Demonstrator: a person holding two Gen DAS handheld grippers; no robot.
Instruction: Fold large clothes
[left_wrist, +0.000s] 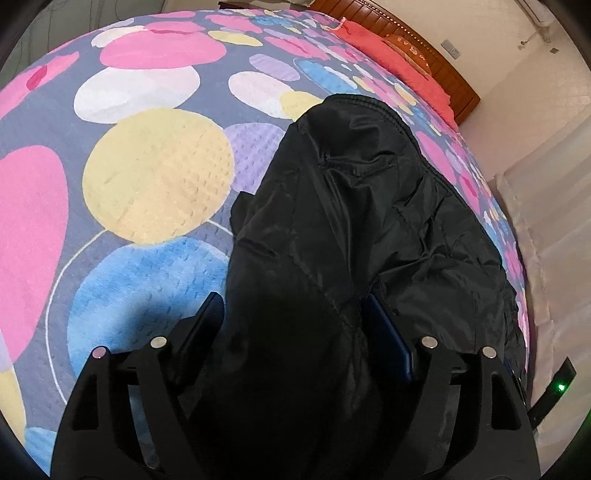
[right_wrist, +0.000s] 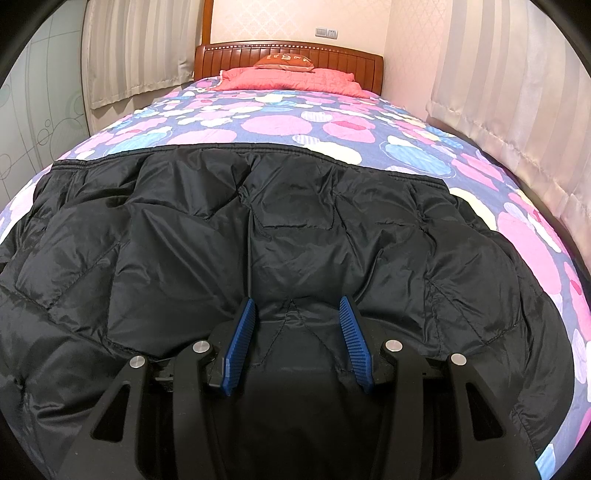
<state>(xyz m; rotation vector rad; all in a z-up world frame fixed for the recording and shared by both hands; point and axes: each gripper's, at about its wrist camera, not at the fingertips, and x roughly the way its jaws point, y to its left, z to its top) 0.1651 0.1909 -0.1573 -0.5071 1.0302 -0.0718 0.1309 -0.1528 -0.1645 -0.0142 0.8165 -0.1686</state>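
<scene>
Showing a black quilted jacket (right_wrist: 280, 236) spread across a bed (left_wrist: 155, 177) with a circle-patterned cover, its straight hem toward the headboard (right_wrist: 291, 53) at 12 o'clock. The left gripper (left_wrist: 291, 325) has its fingers set wide, with a thick bundle of jacket fabric filling the gap between them; whether the pads press on it cannot be told. The right gripper (right_wrist: 297, 325) has its blue-padded fingers (right_wrist: 242, 332) apart, resting on or just above the cloth, probably placed to pinch an edge. A red pillow (right_wrist: 291, 79) lies at 12 o'clock, well clear.
</scene>
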